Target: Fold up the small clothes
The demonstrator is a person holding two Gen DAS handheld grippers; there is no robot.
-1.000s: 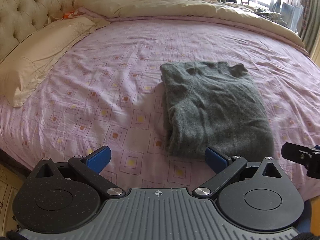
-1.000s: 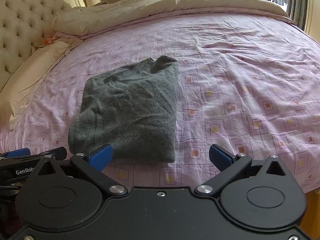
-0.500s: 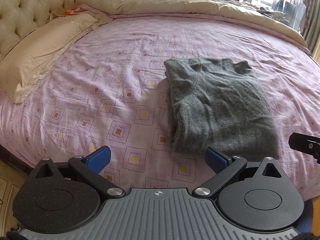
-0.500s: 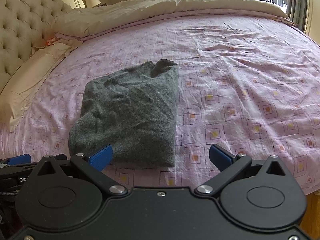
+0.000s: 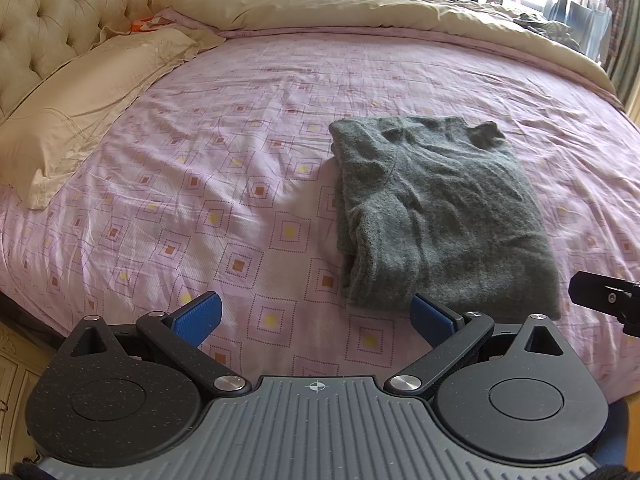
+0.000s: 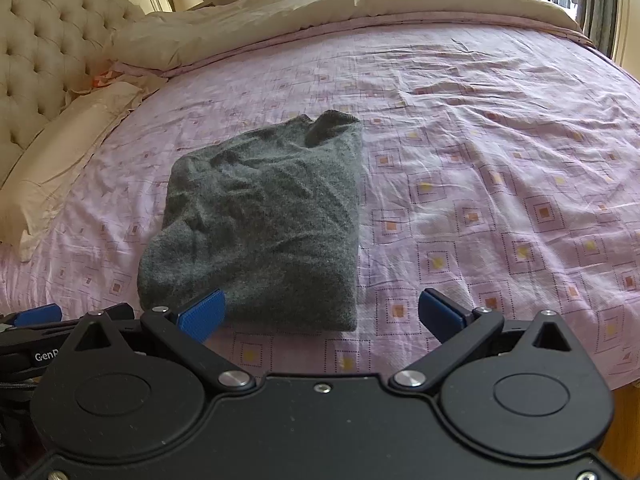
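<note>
Filling both of my views is the bed, its pink patterned sheet (image 5: 248, 168) spread wide and wrinkled. Along the far side I see a beige duvet (image 5: 360, 8) bunched in a long ridge, and at the far left the tufted headboard (image 6: 44, 56). A cream pillow (image 5: 88, 96) lies just beside the headboard on the left. The grey sweater (image 5: 436, 208) sits folded into a rough rectangle on the near part of the sheet, collar end pointing away from me; in the left wrist view it lies right of centre, in the right wrist view left of centre. My left gripper (image 5: 316, 316) hovers at the near edge with its blue fingers (image 5: 198, 316) spread wide, holding nothing. My right gripper (image 6: 322, 314) is likewise spread apart and empty, its left pad just in front of the sweater's near fold; I cannot tell whether it touches.
</note>
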